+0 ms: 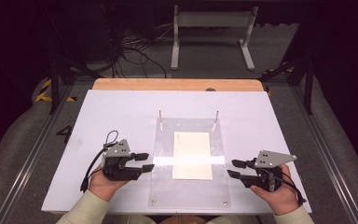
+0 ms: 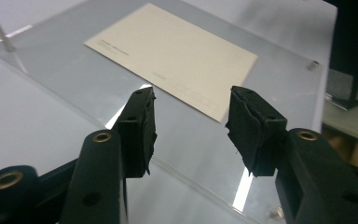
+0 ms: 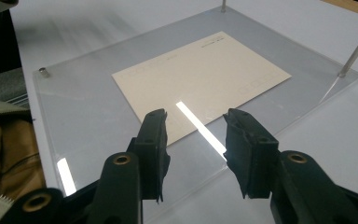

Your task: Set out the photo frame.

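The desk point(image 1: 121, 107) carries a white surface with a clear plastic sheet point(image 1: 163, 186) lying flat at its centre. A cream card point(image 1: 192, 155) lies in the middle of the sheet, its long sides running away from the person. Two thin metal pins point(image 1: 160, 120) stand upright at the far corners of the sheet, and small metal studs mark its near corners. A bright strip of reflected light crosses the sheet and the card.

The left claw point(image 1: 144, 162) is held in the person's left hand point(image 1: 100, 184) just beside the left edge of the sheet, pointing toward the card. Its jaws stand apart with nothing between them. In the left gripper view, the left claw point(image 2: 191, 123) hangs above the sheet's edge, with the card point(image 2: 177, 53) beyond the fingertips and clear of them.

The right claw point(image 1: 235, 169) is held in the person's right hand point(image 1: 275, 193) just beside the right edge of the sheet, also pointing inward. Its jaws are parted and empty. In the right gripper view, the right claw point(image 3: 196, 140) hovers over the near edge of the sheet point(image 3: 84, 107), and the card point(image 3: 200, 77) lies just ahead of the pads, not touched by them.

Both claws sit at about the same depth on the desk, facing each other with the card between them.
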Demonstrator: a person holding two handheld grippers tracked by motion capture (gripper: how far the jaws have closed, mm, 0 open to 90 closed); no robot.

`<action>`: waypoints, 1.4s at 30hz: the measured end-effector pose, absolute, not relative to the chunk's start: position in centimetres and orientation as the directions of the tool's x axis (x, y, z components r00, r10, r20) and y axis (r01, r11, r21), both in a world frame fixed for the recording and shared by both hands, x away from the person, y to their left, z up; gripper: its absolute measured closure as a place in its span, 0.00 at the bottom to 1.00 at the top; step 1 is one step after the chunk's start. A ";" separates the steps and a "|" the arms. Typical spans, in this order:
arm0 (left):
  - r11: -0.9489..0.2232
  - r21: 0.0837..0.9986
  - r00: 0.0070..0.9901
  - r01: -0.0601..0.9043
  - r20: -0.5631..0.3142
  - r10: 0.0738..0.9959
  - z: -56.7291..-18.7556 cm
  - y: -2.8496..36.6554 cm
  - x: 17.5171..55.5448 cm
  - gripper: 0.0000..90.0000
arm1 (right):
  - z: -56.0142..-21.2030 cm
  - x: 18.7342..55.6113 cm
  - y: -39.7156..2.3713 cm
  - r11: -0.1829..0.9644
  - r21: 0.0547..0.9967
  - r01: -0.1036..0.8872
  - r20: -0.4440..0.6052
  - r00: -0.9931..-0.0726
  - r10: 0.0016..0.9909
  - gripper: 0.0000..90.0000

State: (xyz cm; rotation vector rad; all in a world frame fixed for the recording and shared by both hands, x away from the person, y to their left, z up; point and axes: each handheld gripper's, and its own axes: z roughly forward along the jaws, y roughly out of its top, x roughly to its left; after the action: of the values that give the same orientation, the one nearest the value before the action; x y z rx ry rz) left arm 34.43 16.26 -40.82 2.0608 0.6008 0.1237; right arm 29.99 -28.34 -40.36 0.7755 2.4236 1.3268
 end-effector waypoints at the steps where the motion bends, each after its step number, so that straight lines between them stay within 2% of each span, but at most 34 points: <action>1: -0.413 0.834 0.867 0.366 -0.145 0.476 -40.8 16.3 34.7 0.56 | -40.3 30.2 -28.2 0.433 0.838 0.332 0.024 -0.815 0.579 0.65; 4: -0.378 0.849 0.848 0.368 -0.139 0.512 -40.8 16.3 35.6 0.55 | -40.0 31.0 -27.8 0.412 0.842 0.349 0.041 -0.802 0.596 0.65; 8: -0.348 0.851 0.824 0.393 -0.158 0.544 -41.1 16.3 36.1 0.52 | -39.8 32.1 -27.4 0.399 0.844 0.358 0.036 -0.781 0.623 0.72; 13: -0.344 0.845 0.808 0.410 -0.161 0.566 -41.6 16.5 36.1 0.50 | -39.3 33.8 -26.7 0.415 0.854 0.313 -0.031 -0.766 0.641 0.76; 19: -0.351 0.835 0.789 0.422 -0.148 0.597 -42.1 17.0 35.9 0.45 | -38.3 36.4 -25.5 0.427 0.847 0.317 -0.054 -0.747 0.662 0.76; 22: -0.355 0.824 0.789 0.441 -0.168 0.591 -42.3 17.3 35.7 0.47 | -38.1 38.1 -25.1 0.430 0.839 0.333 -0.058 -0.731 0.680 0.76; 29: -0.391 0.820 0.797 0.419 -0.125 0.591 -42.5 17.1 34.8 0.45 | -38.1 41.5 -25.0 0.395 0.835 0.384 -0.042 -0.671 0.740 0.73; 42: -0.397 0.815 0.800 0.422 -0.128 0.587 -42.9 16.7 34.8 0.45 | -41.0 46.4 -25.1 0.310 0.841 0.444 -0.013 -0.556 0.831 0.73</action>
State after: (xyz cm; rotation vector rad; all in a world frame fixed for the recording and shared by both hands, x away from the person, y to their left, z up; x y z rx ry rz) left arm 34.76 16.69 -42.89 2.0478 0.7478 0.2224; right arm 46.44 -25.13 -40.99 1.1298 2.1330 1.1540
